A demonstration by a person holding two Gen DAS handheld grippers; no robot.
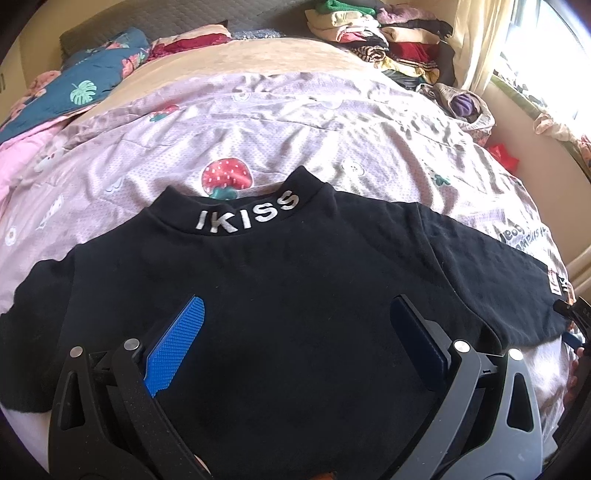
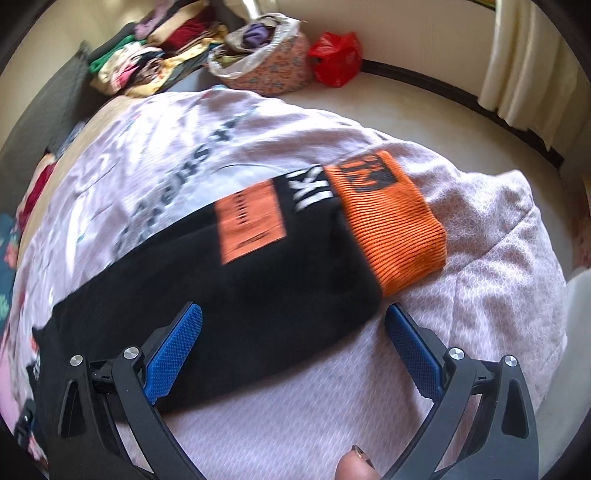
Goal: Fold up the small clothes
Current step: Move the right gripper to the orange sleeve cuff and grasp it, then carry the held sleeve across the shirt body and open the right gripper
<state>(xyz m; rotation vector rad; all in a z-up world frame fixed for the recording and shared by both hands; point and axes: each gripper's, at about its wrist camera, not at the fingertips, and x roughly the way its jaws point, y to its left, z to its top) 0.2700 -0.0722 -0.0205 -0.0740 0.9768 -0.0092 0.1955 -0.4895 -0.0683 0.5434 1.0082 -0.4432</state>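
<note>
Currently, black shirt lies flat on bed (orange cuff outstretched); left gripper and right gripper fingers spread, grasping nothing.

Left tool wide open over black top; contact unclear; pink bedsheet beneath.

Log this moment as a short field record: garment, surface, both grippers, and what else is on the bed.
garment: black top with white "IKISS" on the collar, lying spread flat
sleeve: right-hand sleeve ends in an orange ribbed cuff
surface: pink strawberry-print bedsheet
left hand-held gripper: open, over the top's body
right hand-held gripper: open, at the sleeve's lower edge
background: pile of clothes, red plastic bag
fold state: not yet folded
</note>
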